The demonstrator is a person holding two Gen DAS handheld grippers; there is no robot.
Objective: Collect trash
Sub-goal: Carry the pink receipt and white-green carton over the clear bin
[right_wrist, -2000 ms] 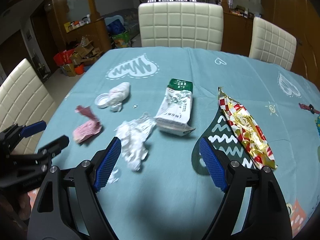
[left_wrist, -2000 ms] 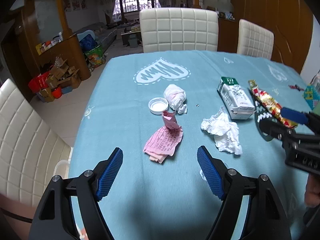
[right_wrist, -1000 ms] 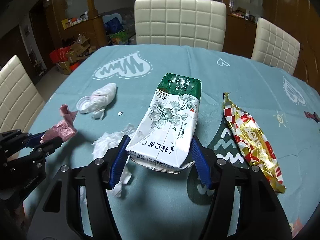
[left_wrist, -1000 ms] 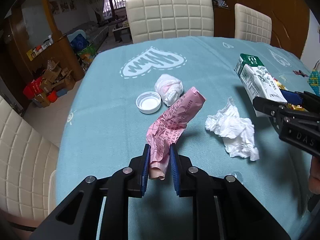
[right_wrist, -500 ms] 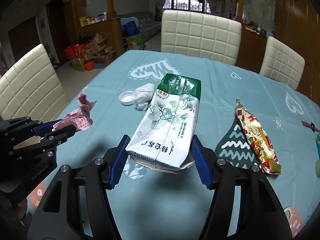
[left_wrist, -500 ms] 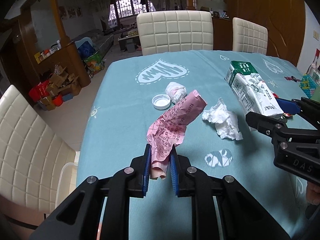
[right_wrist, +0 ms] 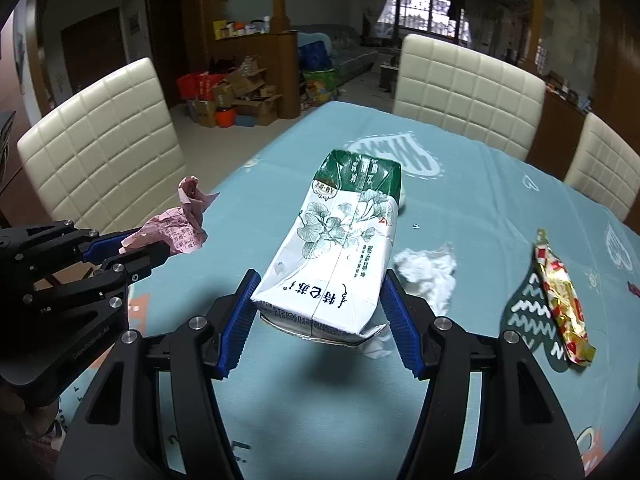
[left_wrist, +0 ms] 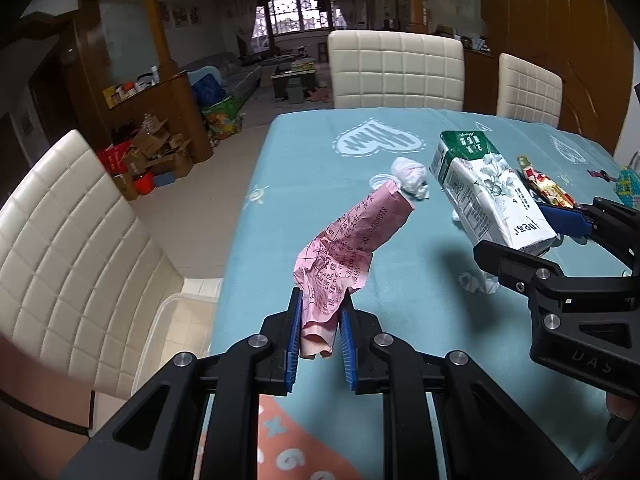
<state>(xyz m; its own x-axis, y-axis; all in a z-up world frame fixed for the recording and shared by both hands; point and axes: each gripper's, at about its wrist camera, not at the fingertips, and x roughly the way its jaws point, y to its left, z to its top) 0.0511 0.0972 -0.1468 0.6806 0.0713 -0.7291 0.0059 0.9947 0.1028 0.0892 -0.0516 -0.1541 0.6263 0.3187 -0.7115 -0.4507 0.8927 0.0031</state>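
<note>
My left gripper (left_wrist: 319, 334) is shut on a crumpled pink receipt (left_wrist: 352, 236), held up above the teal tablecloth (left_wrist: 312, 168) near the table's left edge. My right gripper (right_wrist: 320, 320) is shut on a white and green tissue pack (right_wrist: 340, 248), lifted off the cloth. The left wrist view also shows that tissue pack (left_wrist: 488, 192) in the right gripper (left_wrist: 560, 236) at the right. The right wrist view has the pink receipt (right_wrist: 180, 224) in the left gripper (right_wrist: 124, 252) at its left. A crumpled white tissue (right_wrist: 428, 268) and a red and gold snack wrapper (right_wrist: 560, 292) lie on the cloth.
A tied white bundle (left_wrist: 408, 176) lies beside a white cap (left_wrist: 380, 179), mostly hidden behind the receipt. A white bin rim (left_wrist: 176, 312) shows on the floor below the table's left edge. Cream chairs (left_wrist: 68, 248) stand around the table. Boxes (left_wrist: 152, 156) clutter the floor beyond.
Both grippers have risen and swung left toward the table's edge, carrying the pink receipt and the tissue pack. The bin rim has come into the left wrist view.
</note>
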